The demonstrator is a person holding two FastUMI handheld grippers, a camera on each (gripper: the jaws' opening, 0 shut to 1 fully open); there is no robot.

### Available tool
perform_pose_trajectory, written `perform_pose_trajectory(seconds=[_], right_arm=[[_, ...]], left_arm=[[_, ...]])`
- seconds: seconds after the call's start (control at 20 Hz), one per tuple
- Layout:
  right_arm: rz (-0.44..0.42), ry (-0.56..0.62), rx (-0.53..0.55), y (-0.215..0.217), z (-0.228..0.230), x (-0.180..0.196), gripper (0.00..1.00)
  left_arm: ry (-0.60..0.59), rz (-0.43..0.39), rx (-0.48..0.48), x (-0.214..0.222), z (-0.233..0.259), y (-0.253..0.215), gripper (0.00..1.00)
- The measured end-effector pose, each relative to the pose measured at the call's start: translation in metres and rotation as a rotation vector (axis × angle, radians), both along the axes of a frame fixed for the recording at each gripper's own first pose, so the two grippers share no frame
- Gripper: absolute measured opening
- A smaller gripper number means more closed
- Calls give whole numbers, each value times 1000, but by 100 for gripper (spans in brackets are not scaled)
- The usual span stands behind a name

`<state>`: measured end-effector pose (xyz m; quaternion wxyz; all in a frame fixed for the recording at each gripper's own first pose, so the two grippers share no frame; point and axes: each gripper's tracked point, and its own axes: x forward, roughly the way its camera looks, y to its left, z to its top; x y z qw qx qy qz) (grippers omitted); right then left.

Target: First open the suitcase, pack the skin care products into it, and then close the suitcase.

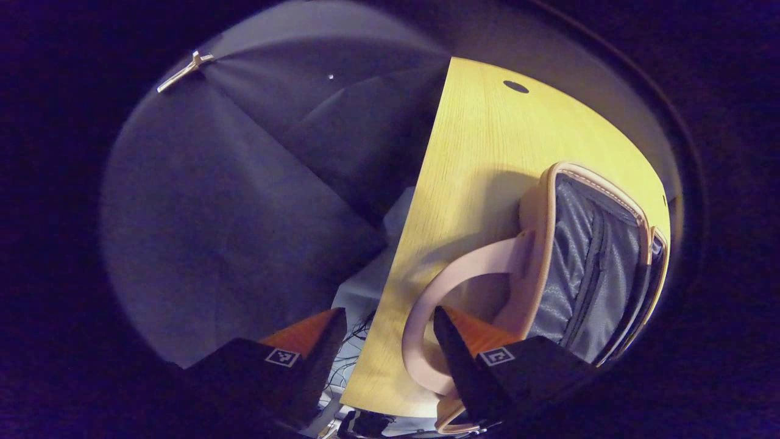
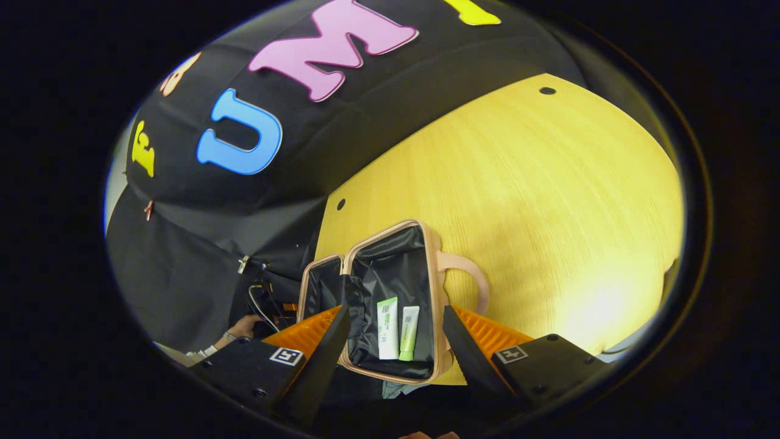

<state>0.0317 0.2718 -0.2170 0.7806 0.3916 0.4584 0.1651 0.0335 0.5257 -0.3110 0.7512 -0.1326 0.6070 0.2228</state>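
Table: yellow wood top (image 2: 548,201) is seen in both views, with small dark holes (image 2: 547,91) near its far edge; black cloth (image 1: 244,183) hangs behind it.
Suitcase: small pink case (image 2: 434,286) lies open on the table, near the edge. Two halves are laid flat side by side, both lined with dark fabric.
Handle: pink loop (image 2: 472,277) is attached to the side of the bigger half and lies flat on the wood.
Products: white tube (image 2: 387,329) and green tube (image 2: 409,332) are placed side by side inside the bigger half, touching or nearly so, caps toward the camera.
Left gripper: (image 1: 387,341) fingers are spread and nothing is held between them. Its right finger (image 1: 469,353) is seen in front of the handle (image 1: 426,323); contact cannot be told. Grey lining (image 1: 585,274) of the case is seen just beyond.
Right gripper: (image 2: 396,341) fingers are parted and nothing is grasped; the open case with both tubes is seen between them.
Person: a hand with a light cuff (image 2: 241,329) is seen at the lower left of the right gripper view, beside the case.
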Motion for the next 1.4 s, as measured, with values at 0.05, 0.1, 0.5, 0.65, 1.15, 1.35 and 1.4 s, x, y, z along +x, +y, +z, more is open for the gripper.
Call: perform_pose_trajectory(seconds=[0.05,0.1,0.5,0.65,1.15,1.35,1.4], right_arm=[[-4,3,-2,-3,0,-1,97],[-7,4,-6,-2,0,-2,97],[50,-56,25,3,22,-3,97],[58,-76,60,-2,27,3,97],[134,-153,86,-76,36,-19,97],[87,-175,66,-137,31,-35,97],[79,-180,46,-154,27,-39,97]], left_arm=[[-29,-7,4,9,0,-2,73],[-17,-23,-3,12,0,-3,63],[-124,-102,109,18,68,-19,14],[-238,-151,182,23,137,-39,13],[-591,-370,210,59,325,-246,11],[-635,-464,223,98,334,-345,11],[-629,-470,203,107,327,-373,11]])
